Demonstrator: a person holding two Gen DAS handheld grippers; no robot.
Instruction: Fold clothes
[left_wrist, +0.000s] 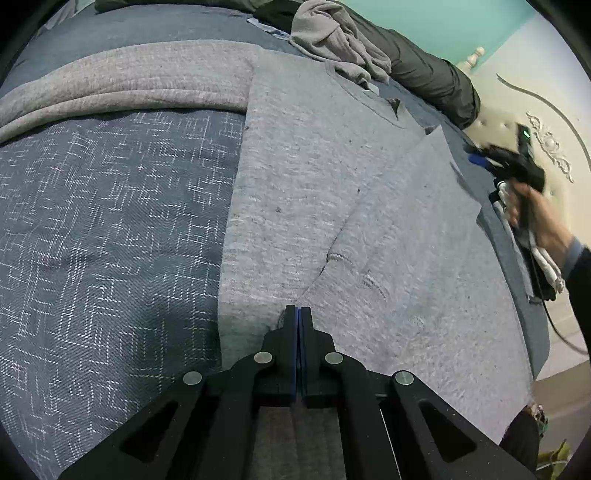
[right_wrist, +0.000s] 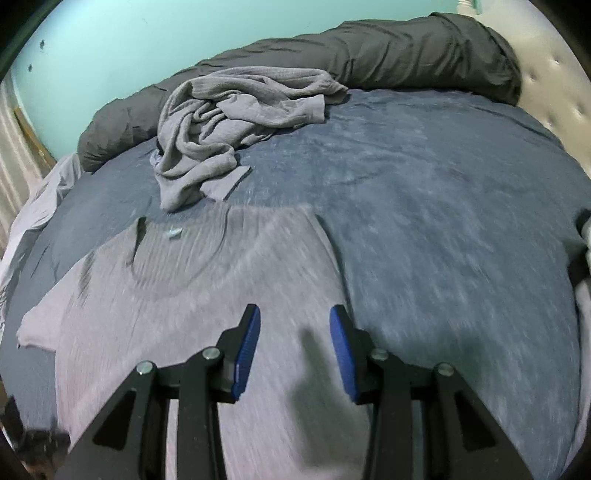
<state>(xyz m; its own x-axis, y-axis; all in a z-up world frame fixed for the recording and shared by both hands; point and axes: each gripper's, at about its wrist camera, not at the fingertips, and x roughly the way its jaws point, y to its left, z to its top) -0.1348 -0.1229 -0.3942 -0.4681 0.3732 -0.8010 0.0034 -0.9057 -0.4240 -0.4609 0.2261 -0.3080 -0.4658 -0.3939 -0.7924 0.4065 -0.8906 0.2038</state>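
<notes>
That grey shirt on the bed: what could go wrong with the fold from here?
The right gripper is open, with no shirt cloth between its fingers, so the folded side may slip back. The left gripper is shut at the hem; pulling could drag the shirt crooked. The crumpled top lies near the collar and could snag.

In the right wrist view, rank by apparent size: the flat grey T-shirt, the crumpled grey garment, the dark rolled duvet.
1. Flat grey T-shirt, though it lies nearest the camera.
2-3. Dark rolled duvet and crumpled grey garment: too alike to rank.

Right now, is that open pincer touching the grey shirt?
Apart: the right wrist view shows the right gripper open above the grey shirt, its shadow falling separately.
</notes>
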